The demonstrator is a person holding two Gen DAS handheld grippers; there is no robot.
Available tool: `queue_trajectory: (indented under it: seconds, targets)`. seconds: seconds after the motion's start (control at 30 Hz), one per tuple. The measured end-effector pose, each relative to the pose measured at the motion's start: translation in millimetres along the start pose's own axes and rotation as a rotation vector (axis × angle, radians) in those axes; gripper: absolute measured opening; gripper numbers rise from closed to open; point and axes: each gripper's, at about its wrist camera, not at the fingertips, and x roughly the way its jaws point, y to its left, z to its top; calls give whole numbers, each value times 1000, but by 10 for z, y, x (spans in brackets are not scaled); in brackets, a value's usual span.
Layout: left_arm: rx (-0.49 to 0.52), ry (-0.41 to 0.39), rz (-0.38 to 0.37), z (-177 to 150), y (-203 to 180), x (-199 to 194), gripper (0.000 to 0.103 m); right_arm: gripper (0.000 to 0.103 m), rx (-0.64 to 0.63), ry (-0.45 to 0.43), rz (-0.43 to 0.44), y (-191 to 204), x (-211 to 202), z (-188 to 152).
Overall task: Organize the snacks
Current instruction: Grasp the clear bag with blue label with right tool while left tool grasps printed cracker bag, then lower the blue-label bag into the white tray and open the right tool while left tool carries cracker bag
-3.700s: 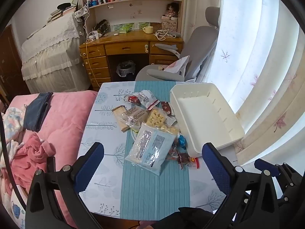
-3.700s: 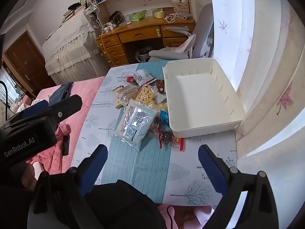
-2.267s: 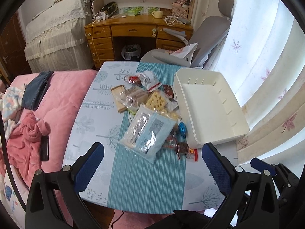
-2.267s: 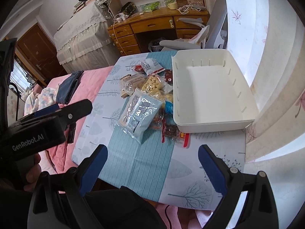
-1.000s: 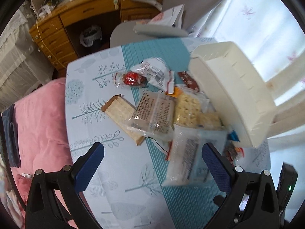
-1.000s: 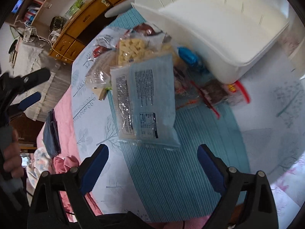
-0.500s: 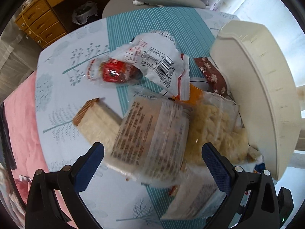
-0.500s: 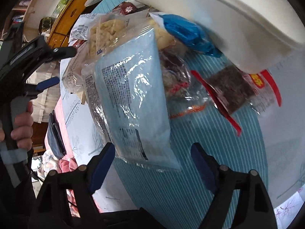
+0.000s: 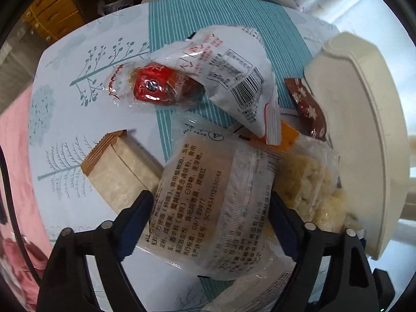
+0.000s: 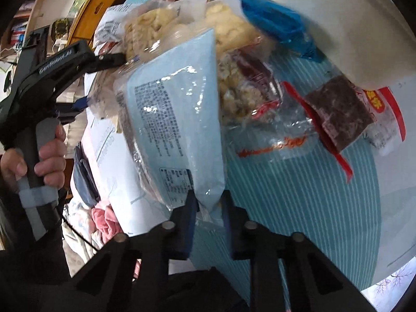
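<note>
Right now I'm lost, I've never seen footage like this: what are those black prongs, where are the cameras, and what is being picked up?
A person holds a hand-held gripper in each hand; a fisheye camera on each looks along its two fingers. The left hand-held gripper has just been closing around a clear cake packet on the table. The right hand-held gripper pinches the corner of a light blue packet. More snacks lie beside a white bin. In the right view, the person's hand grips the left tool's handle.
</note>
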Motion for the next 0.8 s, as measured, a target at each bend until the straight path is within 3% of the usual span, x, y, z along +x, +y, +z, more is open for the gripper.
queue_trajectory:
  seconds: [0.2, 0.4, 0.8]
  targets:
    - [-2, -16, -20, -59, 70, -64, 73, 9, -5, 8, 13, 109, -7, -99]
    - [-35, -10, -46, -300, 271, -382, 71, 8, -19, -27, 43, 318, -128, -229]
    - [-22, -77, -85, -1064, 378, -1270, 71, 5, -104, -195, 70, 606, -756, -472]
